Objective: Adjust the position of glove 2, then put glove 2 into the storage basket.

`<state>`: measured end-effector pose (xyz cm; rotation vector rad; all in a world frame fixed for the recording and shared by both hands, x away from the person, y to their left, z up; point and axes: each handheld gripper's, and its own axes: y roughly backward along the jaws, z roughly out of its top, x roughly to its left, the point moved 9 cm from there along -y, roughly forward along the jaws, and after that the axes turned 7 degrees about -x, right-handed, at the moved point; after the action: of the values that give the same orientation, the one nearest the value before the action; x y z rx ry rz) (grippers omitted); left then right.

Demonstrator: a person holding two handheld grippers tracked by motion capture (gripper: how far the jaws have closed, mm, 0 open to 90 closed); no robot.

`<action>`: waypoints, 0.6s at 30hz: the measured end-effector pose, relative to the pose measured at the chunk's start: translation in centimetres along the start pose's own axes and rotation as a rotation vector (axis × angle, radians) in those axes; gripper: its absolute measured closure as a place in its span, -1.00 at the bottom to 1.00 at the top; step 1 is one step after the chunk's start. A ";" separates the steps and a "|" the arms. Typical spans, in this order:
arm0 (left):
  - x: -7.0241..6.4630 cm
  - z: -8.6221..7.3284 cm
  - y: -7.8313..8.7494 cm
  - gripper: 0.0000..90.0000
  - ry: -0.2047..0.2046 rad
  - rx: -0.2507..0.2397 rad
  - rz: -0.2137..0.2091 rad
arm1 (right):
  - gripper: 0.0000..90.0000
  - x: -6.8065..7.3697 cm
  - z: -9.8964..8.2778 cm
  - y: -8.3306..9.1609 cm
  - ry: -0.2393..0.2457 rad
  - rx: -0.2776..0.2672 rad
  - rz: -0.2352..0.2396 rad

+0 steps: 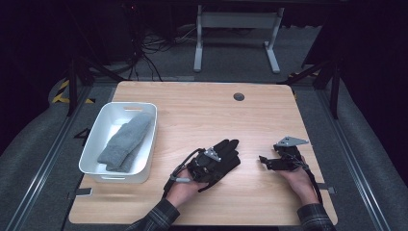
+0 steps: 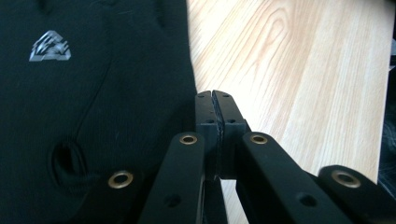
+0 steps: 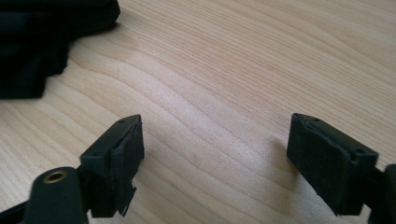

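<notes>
Wooden table (image 1: pixel 202 115) under everything, pale grain running across, a small dark grommet (image 1: pixel 238 96) near its far edge, well beyond both grippers.

White bin (image 1: pixel 144 161) well off to the left of the left gripper, near the table's left edge, with grey socks (image 1: pixel 126 141) lying lengthwise inside.

Black glove (image 1: pixel 226 156) flat on the wood, directly under and ahead of the left gripper, fingers pointing away toward the far edge. Seen in the left gripper view as dark cloth (image 2: pixel 93 107) spreading left of the jaws, a silver three-cornered logo (image 2: pixel 50 46) printed on it up and to the left, a small hole in the fabric lower down. Seen in the right gripper view as a dark heap (image 3: pixel 42 42) up and to the left of the jaws, apart from them.

Left gripper (image 1: pixel 208 163) resting over the glove's cuff end, jaws pressed fully together, pads (image 2: pixel 215 116) meeting face to face with nothing visibly pinched between; glove edge just beside them on the left, bare wood on the right.

Right gripper (image 1: pixel 272 161) well to the right of the glove, low over bare table, jaws spread wide, pads (image 3: pixel 122 158) far apart with only wood grain between, holding nothing.
</notes>
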<state>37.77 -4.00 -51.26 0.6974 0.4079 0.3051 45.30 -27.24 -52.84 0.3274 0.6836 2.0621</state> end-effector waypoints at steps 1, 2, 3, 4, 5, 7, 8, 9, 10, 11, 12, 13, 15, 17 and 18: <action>0.2 -0.2 0.3 1.00 -0.005 0.005 0.007 | -0.61 0.0 0.0 0.0 0.000 -0.002 -0.003; 0.2 -0.2 0.3 1.00 -0.005 0.005 0.007 | -0.61 0.0 0.0 0.0 0.000 -0.002 -0.003; 0.4 -0.5 0.6 1.00 -0.008 0.008 0.016 | -0.65 0.0 0.0 -0.1 0.000 -0.003 -0.008; 0.5 -0.6 0.7 1.00 -0.010 0.009 0.021 | -0.65 0.0 0.0 -0.1 0.000 -0.003 -0.008; 0.5 -0.7 0.9 1.00 -0.014 0.013 0.023 | -0.65 0.0 0.0 -0.2 0.001 -0.003 -0.007; 0.6 -0.6 1.4 1.00 -0.018 0.007 0.019 | -0.66 0.0 0.0 -0.2 0.002 -0.003 -0.007; 0.5 -0.5 1.5 1.00 -0.022 0.001 0.016 | -0.66 0.0 0.0 -0.2 0.002 -0.002 -0.008; 0.4 -0.4 1.8 1.00 -0.027 -0.001 0.015 | -0.67 0.0 0.0 -0.2 0.000 -0.001 -0.008; 0.3 0.0 2.3 0.93 -0.034 -0.016 0.006 | -0.67 0.0 0.0 -0.2 0.000 -0.001 -0.009; 0.3 0.1 2.5 0.85 -0.036 -0.020 0.006 | -0.67 0.0 0.0 -0.2 0.000 -0.001 -0.009; 0.5 0.4 2.8 0.78 -0.038 -0.023 0.010 | -0.67 0.0 0.0 -0.2 0.000 -0.001 -0.009; 0.5 0.4 2.8 0.69 -0.038 -0.023 0.010 | -0.67 0.0 0.0 -0.2 0.000 -0.001 -0.009; 0.8 0.9 3.5 0.56 -0.051 -0.028 0.019 | -0.67 0.0 0.0 -0.2 -0.001 -0.001 -0.008; 1.4 1.5 4.1 0.38 -0.064 -0.037 0.025 | -0.67 0.0 0.0 -0.2 -0.001 -0.001 -0.008; 1.8 1.7 4.2 0.22 -0.071 -0.039 0.039 | -0.67 0.0 0.0 -0.2 0.000 -0.001 -0.008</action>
<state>39.53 -1.15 -47.69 0.6762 0.3202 0.3233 45.44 -27.17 -52.96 0.3236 0.6829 2.0545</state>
